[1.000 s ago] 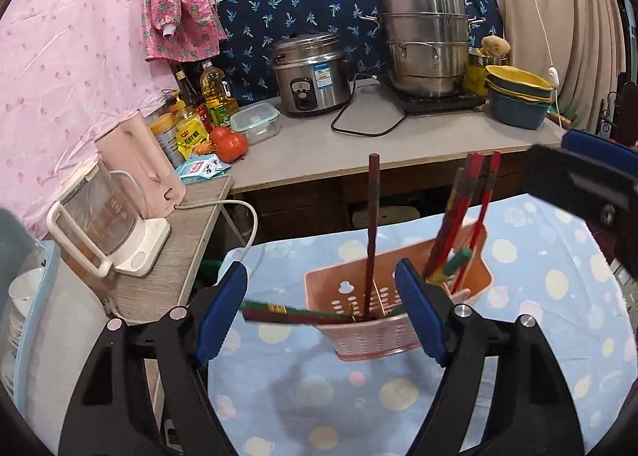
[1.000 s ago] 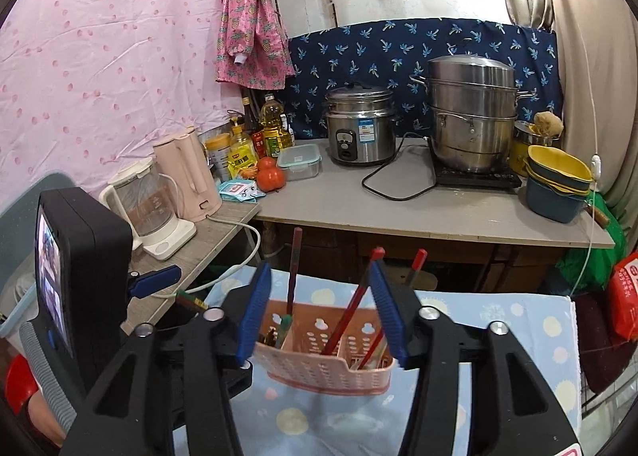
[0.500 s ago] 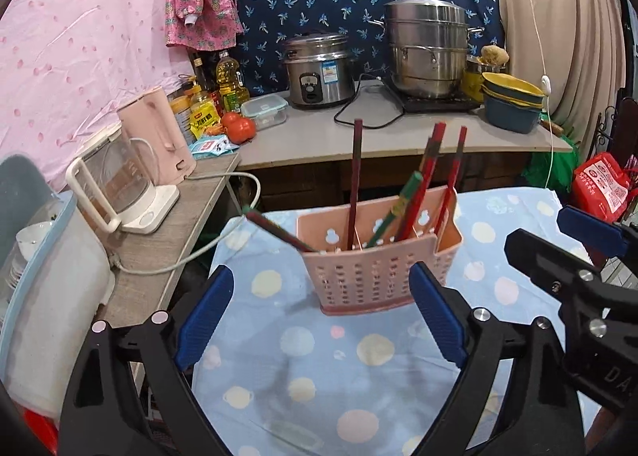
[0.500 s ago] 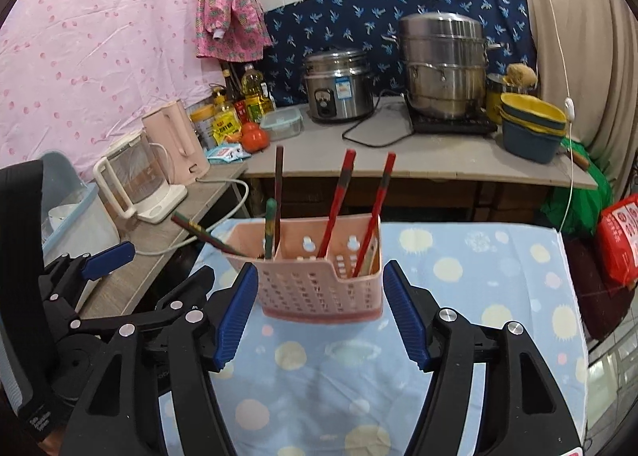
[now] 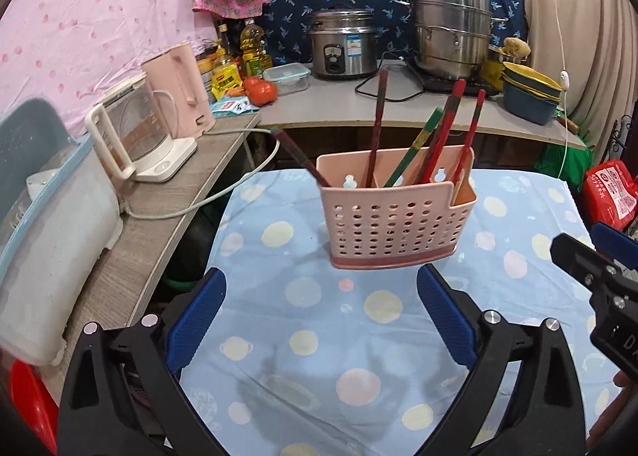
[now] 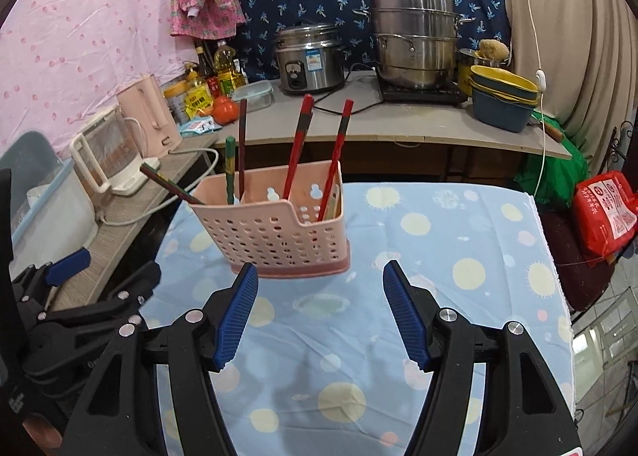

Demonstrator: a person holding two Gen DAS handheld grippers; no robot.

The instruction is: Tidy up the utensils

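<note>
A pink perforated utensil basket (image 5: 394, 225) (image 6: 275, 232) stands upright on the blue dotted tablecloth (image 5: 319, 356). Several red, dark and green chopsticks (image 5: 442, 129) (image 6: 297, 145) stick up from it. One dark chopstick (image 5: 295, 155) leans out over its left rim. My left gripper (image 5: 321, 276) sits just short of the basket, its jaws opening wide with nothing between them. My right gripper (image 6: 321, 268) is open in front of the basket's base and holds nothing. Each gripper also shows at the edge of the other's view: the left gripper (image 6: 67, 260) and the right gripper (image 5: 598, 252).
A side shelf (image 5: 167, 217) on the left carries a glass kettle (image 5: 131, 137), a pink jug (image 5: 179, 89), a white cord and a plastic bin. The counter (image 6: 398, 125) behind holds a rice cooker, a steamer pot, stacked bowls and bottles. A red bag (image 6: 606, 213) lies right of the table.
Both grippers have drawn back from the basket and sunk lower. The left jaws have spread wider; the chopstick that lay between them now leans in the basket. The right jaws widened too.
</note>
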